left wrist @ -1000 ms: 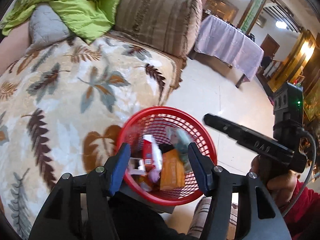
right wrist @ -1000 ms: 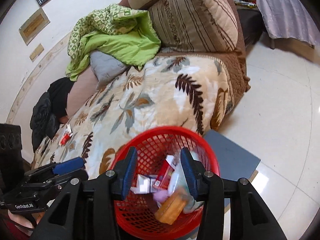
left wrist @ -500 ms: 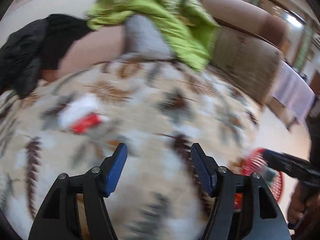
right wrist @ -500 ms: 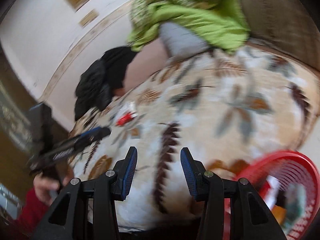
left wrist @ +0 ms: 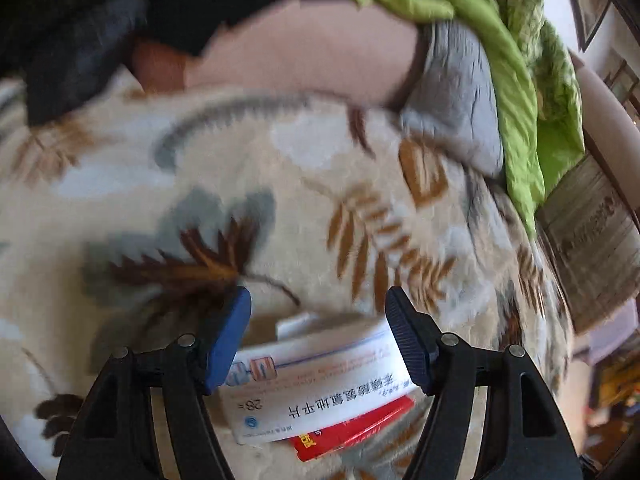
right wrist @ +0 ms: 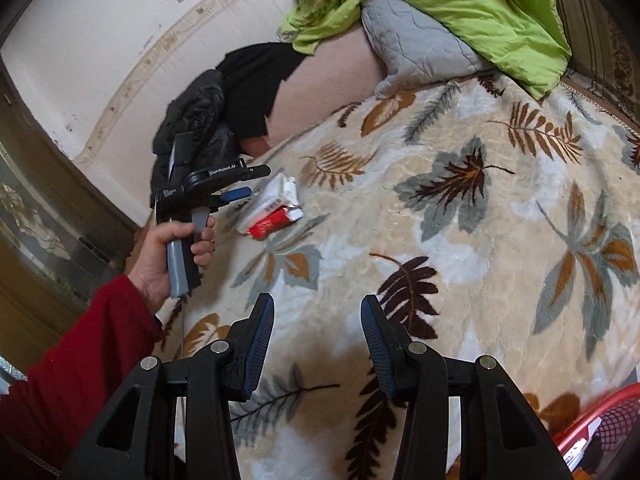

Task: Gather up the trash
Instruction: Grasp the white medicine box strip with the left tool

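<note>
A white and red medicine box (left wrist: 316, 384) lies on the leaf-patterned blanket (left wrist: 240, 200). It lies between the fingers of my left gripper (left wrist: 318, 332), which is open around it; I cannot tell if the pads touch it. In the right wrist view the same box (right wrist: 272, 206) lies at the far left of the blanket (right wrist: 440, 220), with my left gripper (right wrist: 250, 180) right at it. My right gripper (right wrist: 318, 336) is open and empty above the blanket. The red trash basket (right wrist: 596, 420) shows at the bottom right corner.
A green quilt (right wrist: 440, 4) and grey pillow (right wrist: 416, 48) lie at the back of the sofa. Black clothes (right wrist: 228, 100) are piled at the far left by the wall. A striped cushion (left wrist: 592, 232) stands at the right.
Both grippers swung away from the red basket, leftward across the blanket. My left gripper closed in on the white and red box, which now lies between its open fingers.
</note>
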{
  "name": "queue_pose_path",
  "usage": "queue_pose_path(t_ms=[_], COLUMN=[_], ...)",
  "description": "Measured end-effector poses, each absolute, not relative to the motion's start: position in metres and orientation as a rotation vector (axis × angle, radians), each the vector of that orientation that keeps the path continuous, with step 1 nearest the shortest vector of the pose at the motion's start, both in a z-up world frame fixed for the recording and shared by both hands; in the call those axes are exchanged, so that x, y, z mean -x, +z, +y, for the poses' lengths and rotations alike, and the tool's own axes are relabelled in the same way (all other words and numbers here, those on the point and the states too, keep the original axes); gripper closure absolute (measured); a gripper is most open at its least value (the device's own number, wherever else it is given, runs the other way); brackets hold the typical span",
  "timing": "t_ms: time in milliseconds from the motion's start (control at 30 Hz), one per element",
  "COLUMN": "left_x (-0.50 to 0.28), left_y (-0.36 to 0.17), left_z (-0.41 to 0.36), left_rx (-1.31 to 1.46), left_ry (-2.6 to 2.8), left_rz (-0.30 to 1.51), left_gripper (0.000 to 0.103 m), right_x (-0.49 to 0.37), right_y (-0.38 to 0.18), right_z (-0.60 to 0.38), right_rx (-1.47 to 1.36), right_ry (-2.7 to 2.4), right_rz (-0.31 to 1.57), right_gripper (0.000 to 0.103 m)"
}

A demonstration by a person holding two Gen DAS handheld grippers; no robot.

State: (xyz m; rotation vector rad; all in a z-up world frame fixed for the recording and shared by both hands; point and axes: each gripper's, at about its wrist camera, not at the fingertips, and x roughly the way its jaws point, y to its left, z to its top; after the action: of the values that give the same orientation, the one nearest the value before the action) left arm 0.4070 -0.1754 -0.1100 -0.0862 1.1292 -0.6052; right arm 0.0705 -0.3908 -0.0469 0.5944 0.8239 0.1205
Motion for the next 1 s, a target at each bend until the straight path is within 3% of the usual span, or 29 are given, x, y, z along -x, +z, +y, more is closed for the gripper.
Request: queue_pose_path(t_ms=[333,433,600,733,900,1000], left_x=[-0.281,-0.278,-0.296,-0.278,-0.251,-0.239], left_y=[-0.107,-0.104,-0.116,-0.119,-0.123,-0.103], left_z=[-0.179,-0.188,-0.205,-0.219,-0.221,-0.201], left_rx=[-0.226,-0.272,-0.261,-0.374,-0.461,-0.366], left_ry=[-0.795,-0.733,-0.720,-0.671,-0.539,-0.525], left_rz=[1.098,1.047,1.116,1.034,0.915,0.892], left_gripper=[0.034,0.034,0.034,0.035,0.048,0.081], right_x=[-0.072,-0.068,-0.062,-0.062,-0.066,-0.073], right_y=[-0.055,-0.054,-0.051,-0.053,-0.055,-0.055], right_z=[-0.388,-0.385,-0.386,-0.392,-0.389,-0.386], right_rx=[-0.608,-0.607,-0.592,-0.613,-0.637,-0.645], right_ry=[0.138,0.145,0.132,0.119,0.121,0.133], right_rz=[0.829,0.826,0.819,0.817,0.820,0.821], right_gripper=[0.053,0.053,0.053,0.053,0.053,0.053])
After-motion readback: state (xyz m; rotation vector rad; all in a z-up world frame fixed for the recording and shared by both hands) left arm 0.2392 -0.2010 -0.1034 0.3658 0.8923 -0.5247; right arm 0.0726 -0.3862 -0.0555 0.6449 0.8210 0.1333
